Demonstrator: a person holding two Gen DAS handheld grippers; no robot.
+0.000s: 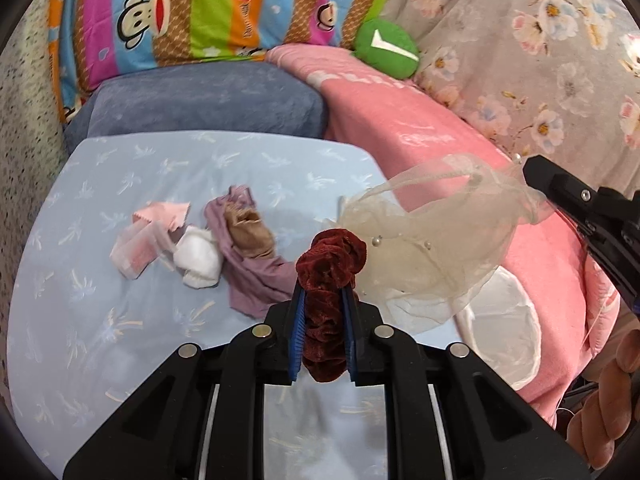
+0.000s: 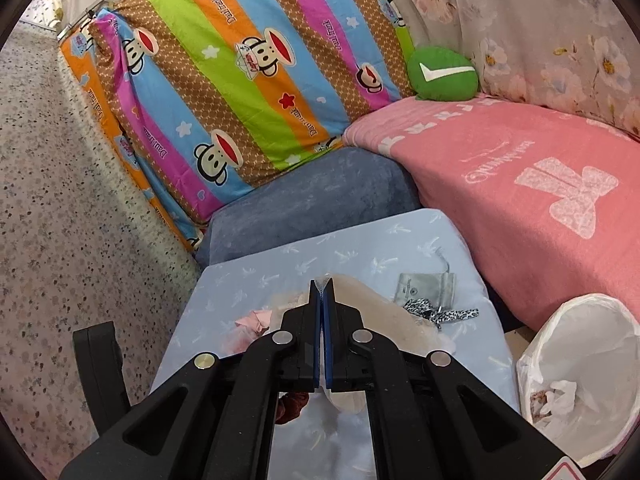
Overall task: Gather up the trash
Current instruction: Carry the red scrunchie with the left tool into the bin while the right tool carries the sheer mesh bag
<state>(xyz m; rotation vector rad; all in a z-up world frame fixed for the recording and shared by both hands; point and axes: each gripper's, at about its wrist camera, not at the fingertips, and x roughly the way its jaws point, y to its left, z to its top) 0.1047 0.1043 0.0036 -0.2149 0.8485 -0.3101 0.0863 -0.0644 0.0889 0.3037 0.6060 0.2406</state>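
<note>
Maroon velvet scrunchie (image 1: pixel 326 280) clamped between the blue pads of the left gripper (image 1: pixel 323 300), raised above the pale blue table (image 1: pixel 120 340). Right gripper (image 2: pixel 322 292), jaws pressed together, pinches a sheer beige mesh pouch (image 1: pixel 420 248) beside the white-lined bin (image 2: pixel 580 360).

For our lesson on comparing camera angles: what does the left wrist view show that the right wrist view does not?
Only the left wrist view: the purple cloth, brown sock and white sock.
Only the right wrist view: the grey pouch and leopard-print strip.
Both: the green cushion and white-lined bin.
</note>
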